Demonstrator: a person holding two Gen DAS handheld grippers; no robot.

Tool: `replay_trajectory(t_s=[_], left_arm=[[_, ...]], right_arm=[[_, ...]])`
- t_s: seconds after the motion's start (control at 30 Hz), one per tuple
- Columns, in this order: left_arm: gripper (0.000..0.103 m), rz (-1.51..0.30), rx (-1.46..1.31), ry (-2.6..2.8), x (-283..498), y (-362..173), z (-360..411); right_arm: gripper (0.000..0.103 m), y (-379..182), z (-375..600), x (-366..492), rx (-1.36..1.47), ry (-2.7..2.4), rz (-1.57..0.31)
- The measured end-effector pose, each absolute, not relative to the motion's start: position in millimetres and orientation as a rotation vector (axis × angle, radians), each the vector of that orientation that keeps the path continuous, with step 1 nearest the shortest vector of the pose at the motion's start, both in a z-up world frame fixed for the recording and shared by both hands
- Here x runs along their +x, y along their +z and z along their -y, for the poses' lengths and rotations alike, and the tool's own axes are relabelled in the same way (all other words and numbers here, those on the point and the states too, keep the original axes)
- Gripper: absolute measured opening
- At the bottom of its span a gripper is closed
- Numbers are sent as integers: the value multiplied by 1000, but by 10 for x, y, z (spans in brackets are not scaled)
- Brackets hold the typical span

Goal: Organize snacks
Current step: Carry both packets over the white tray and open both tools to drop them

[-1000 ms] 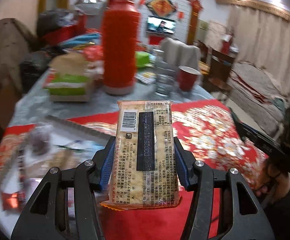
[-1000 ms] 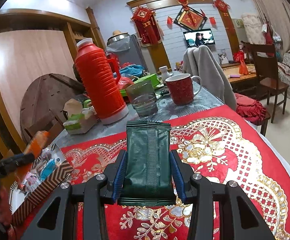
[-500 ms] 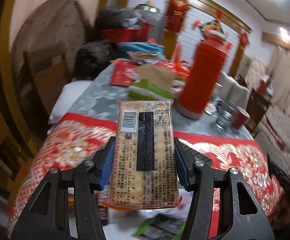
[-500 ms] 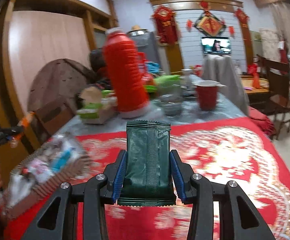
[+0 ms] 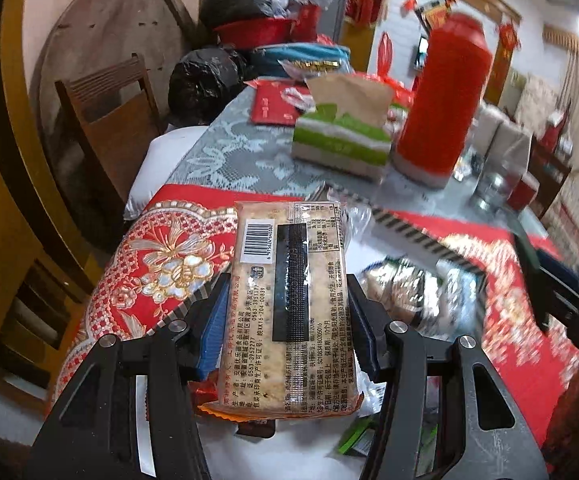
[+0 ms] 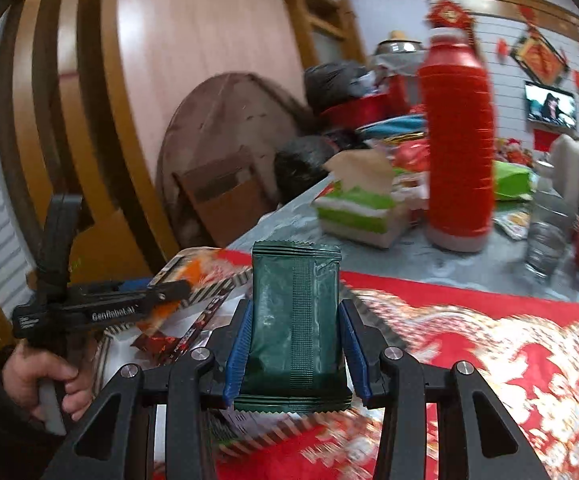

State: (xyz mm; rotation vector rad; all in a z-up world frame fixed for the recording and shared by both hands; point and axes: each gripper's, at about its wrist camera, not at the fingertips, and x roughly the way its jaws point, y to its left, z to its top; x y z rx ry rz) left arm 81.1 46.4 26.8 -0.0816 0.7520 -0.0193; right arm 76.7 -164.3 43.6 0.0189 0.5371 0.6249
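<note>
Table: a big surface under grey lace and a red-and-gold floral cloth, crowded at the far end.
Thermos: tall and red, upright beyond the box, with a green-and-white tissue pack just beside it.
Snack box: striped rim, white floor, already holding several shiny wrapped snacks; it sits on the red cloth directly below and ahead of the left tool. In the right wrist view the same box lies to the lower left.
Left gripper: jaws clamped on the long edges of the cracker packet, which points forward, barcode side up, hovering over the near part of the box.
Right gripper: jaws closed on the dark green packet, held upright above the red cloth, just right of the box; it is not yet over it.
Step in hand: looks like both packets are headed for the box, the crackers first.
How to do it well: lower the cracker packet into the bare white patch rather than onto the pile, lay it flat and parallel to a wall, then ease the jaws apart only once it rests. Bring the green one in after, clear of the left tool, since the two are close and could knock.
Risk: heavy blur here, so slow down before release.
</note>
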Motion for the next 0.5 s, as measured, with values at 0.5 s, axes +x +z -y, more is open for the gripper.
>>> replay_trajectory(t_s=[0.5], left_arm=[[53, -824, -10, -3, 899, 98, -350]], right_arm=[[42, 55, 1327, 1080, 67, 658, -588]])
